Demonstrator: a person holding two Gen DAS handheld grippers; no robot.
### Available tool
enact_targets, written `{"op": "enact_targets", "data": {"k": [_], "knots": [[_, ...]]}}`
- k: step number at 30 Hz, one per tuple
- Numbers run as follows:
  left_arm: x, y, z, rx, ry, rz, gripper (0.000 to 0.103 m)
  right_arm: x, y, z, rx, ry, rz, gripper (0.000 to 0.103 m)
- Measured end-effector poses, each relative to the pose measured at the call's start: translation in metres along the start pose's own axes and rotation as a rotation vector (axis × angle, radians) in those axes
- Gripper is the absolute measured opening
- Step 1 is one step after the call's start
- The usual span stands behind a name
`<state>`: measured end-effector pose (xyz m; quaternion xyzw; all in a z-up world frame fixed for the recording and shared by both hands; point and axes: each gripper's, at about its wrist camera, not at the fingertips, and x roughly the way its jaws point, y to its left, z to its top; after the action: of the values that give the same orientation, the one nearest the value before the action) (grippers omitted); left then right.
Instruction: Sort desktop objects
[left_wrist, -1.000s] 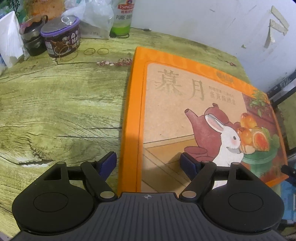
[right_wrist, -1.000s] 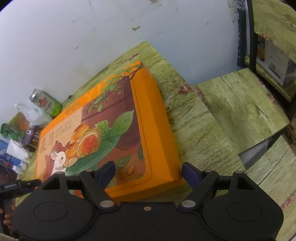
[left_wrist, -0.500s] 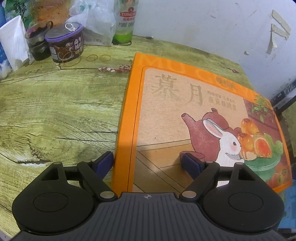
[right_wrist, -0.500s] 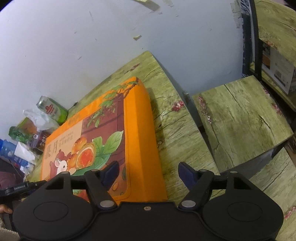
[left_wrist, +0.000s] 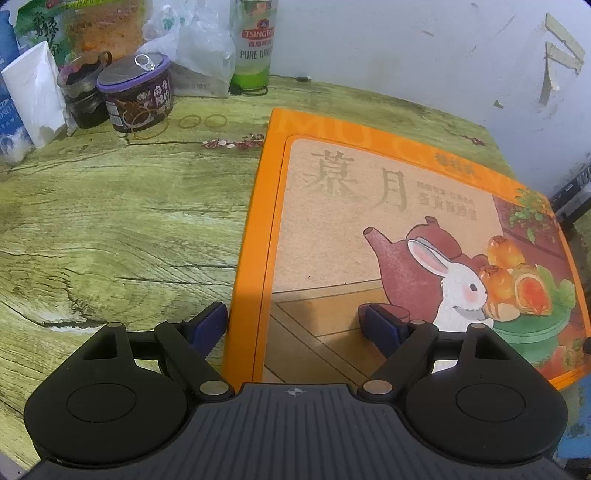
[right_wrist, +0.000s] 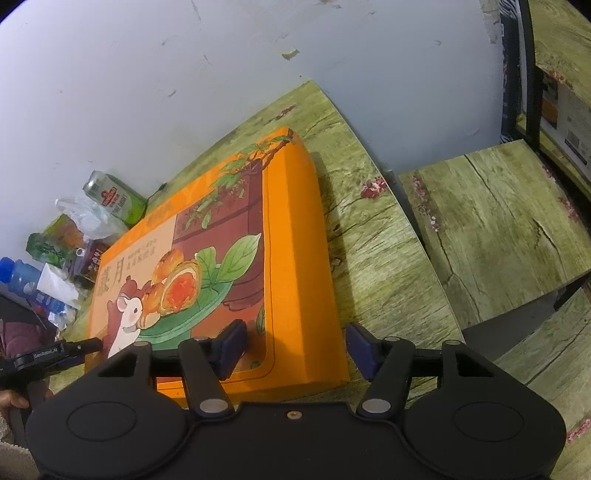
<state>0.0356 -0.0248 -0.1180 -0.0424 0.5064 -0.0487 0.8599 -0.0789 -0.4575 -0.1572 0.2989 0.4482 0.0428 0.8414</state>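
Note:
A large flat orange gift box (left_wrist: 388, 236) with a rabbit and teapot picture lies on the green wood-grain table (left_wrist: 110, 229). My left gripper (left_wrist: 295, 325) is open and straddles the box's left edge, one finger beside the box and one over its lid. The box also shows in the right wrist view (right_wrist: 236, 258). My right gripper (right_wrist: 295, 343) is open and straddles the box's right near corner, one finger over the lid, one beside the side wall.
At the table's back left stand a purple-lidded can (left_wrist: 136, 96), a green beer can (left_wrist: 255, 48), a plastic bag (left_wrist: 195, 51), a dark jar (left_wrist: 83, 92) and a white carton (left_wrist: 35, 92). Rubber bands (left_wrist: 203, 121) lie near them. A lower shelf (right_wrist: 498, 236) sits right of the table.
The left gripper has shifted so the box's left edge lies between its fingers. The right gripper has swung from the box's near side round to its right near corner.

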Motion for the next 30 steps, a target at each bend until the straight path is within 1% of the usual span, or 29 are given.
{"op": "enact_targets", "data": {"k": [4,5,6,12,30], "knots": [[-0.0004,-0.0019,-0.0003,0.003,-0.004,0.011,0.082,0.0,-0.0008,0.002,-0.014,0.001,0.011,0.054],[-0.0006,-0.0025,-0.0005,0.004,-0.005,0.014,0.082,0.0001,-0.0006,0.0025,-0.018,0.004,0.016,0.05],[-0.0007,-0.003,-0.0008,0.003,-0.007,0.016,0.082,0.0001,-0.0004,0.0027,-0.021,0.006,0.022,0.049],[-0.0012,-0.0042,-0.0027,-0.003,-0.016,0.023,0.082,0.0009,0.0013,0.0043,-0.042,0.014,0.024,0.049],[-0.0023,-0.0048,-0.0043,0.002,-0.027,0.027,0.082,0.0024,-0.0014,0.0034,-0.037,0.018,0.033,0.049]]}}
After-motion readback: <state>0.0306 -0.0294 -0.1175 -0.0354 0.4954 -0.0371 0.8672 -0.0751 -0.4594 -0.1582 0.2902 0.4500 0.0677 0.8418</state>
